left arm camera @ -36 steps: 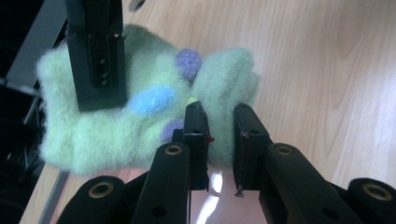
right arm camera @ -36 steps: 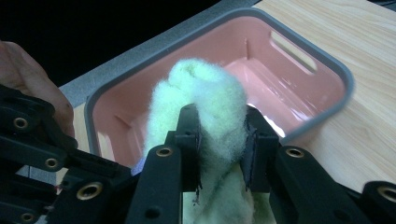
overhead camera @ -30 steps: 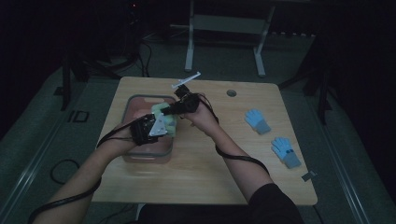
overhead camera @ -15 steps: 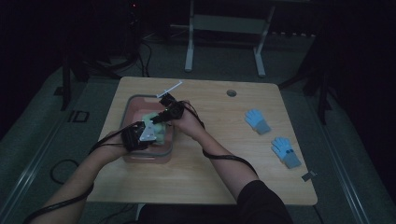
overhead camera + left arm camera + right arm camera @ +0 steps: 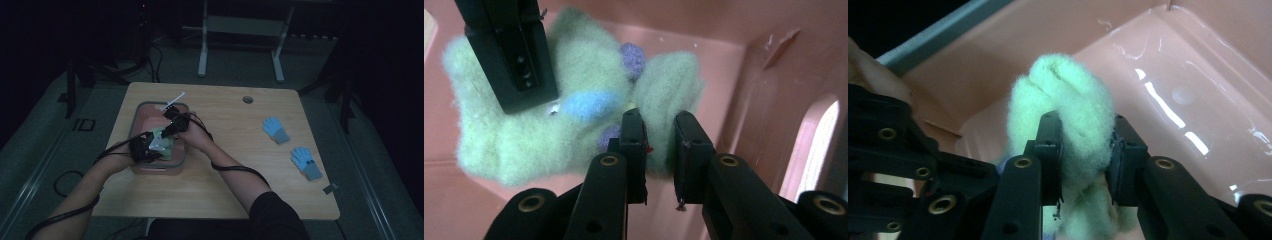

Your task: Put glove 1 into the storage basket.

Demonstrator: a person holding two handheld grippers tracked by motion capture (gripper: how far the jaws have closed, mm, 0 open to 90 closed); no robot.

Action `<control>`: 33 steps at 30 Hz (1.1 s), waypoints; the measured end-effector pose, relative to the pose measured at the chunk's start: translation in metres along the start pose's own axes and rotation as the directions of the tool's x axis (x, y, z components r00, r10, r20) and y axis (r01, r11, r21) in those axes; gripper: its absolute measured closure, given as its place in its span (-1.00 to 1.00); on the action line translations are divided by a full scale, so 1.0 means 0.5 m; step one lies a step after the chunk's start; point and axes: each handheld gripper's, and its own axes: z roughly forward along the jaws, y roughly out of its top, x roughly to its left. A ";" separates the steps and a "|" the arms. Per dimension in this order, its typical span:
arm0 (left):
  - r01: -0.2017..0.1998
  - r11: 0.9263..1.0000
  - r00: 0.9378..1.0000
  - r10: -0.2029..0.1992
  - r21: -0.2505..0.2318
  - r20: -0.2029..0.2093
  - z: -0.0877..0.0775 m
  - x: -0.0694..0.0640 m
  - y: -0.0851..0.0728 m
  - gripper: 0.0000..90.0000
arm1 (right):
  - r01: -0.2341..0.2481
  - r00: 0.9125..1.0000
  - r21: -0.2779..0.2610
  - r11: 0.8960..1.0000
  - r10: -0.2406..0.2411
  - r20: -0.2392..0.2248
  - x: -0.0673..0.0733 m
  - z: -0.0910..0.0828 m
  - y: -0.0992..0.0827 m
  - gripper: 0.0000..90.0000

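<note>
A fluffy pale green glove [image 5: 524, 135] with blue and purple spots hangs inside a pink plastic bin [image 5: 744, 75]. My left gripper [image 5: 660, 150] is shut on one edge of the glove. My right gripper [image 5: 1083, 155] is shut on a thick fold of the same glove [image 5: 1063, 95], just above the bin's glossy floor [image 5: 1173, 75]. In the high view both grippers meet over the bin [image 5: 150, 169] at the table's left, left gripper [image 5: 149, 150] nearer the person and right gripper [image 5: 169, 127] farther off, with the glove [image 5: 162, 142] stretched between them.
Two blue gloves [image 5: 275, 129] [image 5: 306, 162] lie on the right half of the wooden table [image 5: 225, 190]. A round cable hole [image 5: 247, 99] sits near the far edge. Cables trail from both grippers along the forearms. A metal stand [image 5: 240, 30] is on the floor beyond the table.
Both hands have moved left and downward, carrying the green glove from above the bin's far right side down into the bin. Both grips have stayed shut.
</note>
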 end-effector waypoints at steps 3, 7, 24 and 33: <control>0.023 1.000 0.999 -0.023 0.011 0.025 0.003 0.007 0.000 0.68 | 0.008 1.000 0.017 1.000 -0.008 -0.006 0.001 0.002 0.002 0.48; 0.049 0.999 0.998 -0.050 0.023 0.027 0.004 0.012 -0.001 0.58 | 0.017 1.000 0.016 1.000 -0.017 0.012 0.002 -0.001 0.002 0.34; 0.195 0.980 0.981 -0.195 -0.036 0.004 -0.034 0.018 0.008 0.04 | 0.012 1.000 -0.072 0.997 -0.011 0.008 -0.012 -0.090 -0.035 0.30; 0.205 0.977 0.979 -0.204 -0.063 0.027 -0.042 0.009 0.054 0.04 | 0.026 1.000 -0.115 0.993 -0.024 0.015 -0.006 -0.143 -0.062 0.30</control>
